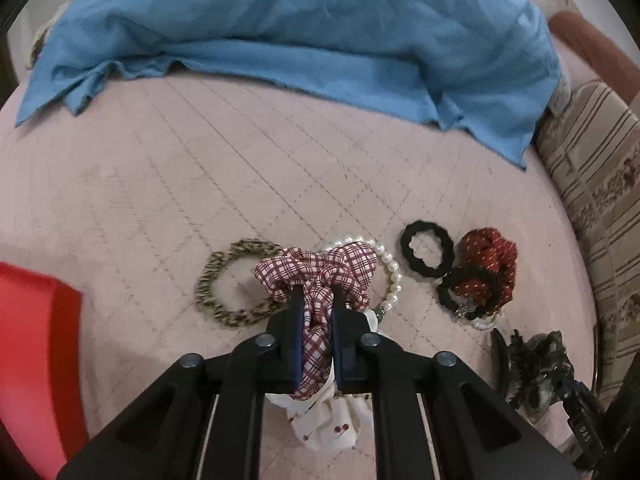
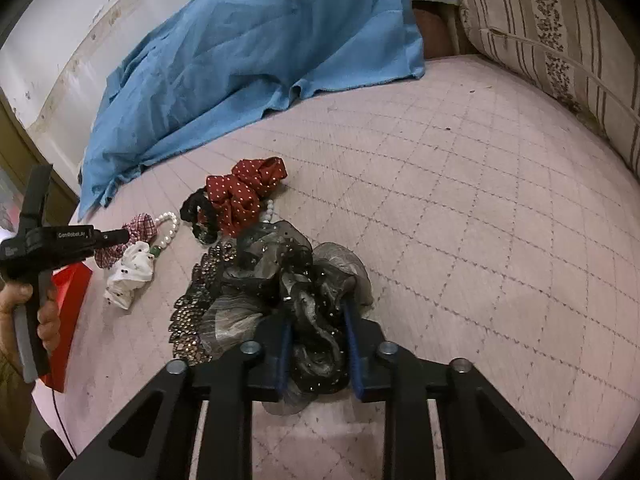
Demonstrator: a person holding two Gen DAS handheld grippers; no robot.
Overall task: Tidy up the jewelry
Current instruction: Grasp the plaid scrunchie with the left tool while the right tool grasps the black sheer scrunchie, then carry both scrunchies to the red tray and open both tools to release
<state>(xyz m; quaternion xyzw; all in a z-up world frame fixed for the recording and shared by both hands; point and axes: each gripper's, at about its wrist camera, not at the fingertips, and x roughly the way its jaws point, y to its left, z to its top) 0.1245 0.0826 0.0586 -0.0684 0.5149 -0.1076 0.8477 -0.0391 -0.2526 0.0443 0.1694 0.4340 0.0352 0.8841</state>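
Note:
My left gripper [image 1: 316,294] is shut on a red-and-white plaid scrunchie [image 1: 320,272], just above the pink bedspread. A white scrunchie [image 1: 328,424] lies under it. Beside it lie a leopard-print scrunchie [image 1: 208,280], a pearl bracelet [image 1: 390,272], a black hair tie [image 1: 427,249] and a red dotted scrunchie [image 1: 490,256]. My right gripper [image 2: 318,310] is shut on a black-and-grey sheer sequinned scrunchie [image 2: 308,280]. The left gripper also shows in the right wrist view [image 2: 116,236].
A red box [image 1: 36,344] stands at the left edge. A blue cloth [image 1: 300,28] covers the far side of the bed. A striped pillow [image 2: 560,40] lies at the right. A black sequinned band [image 2: 196,308] lies by the right gripper.

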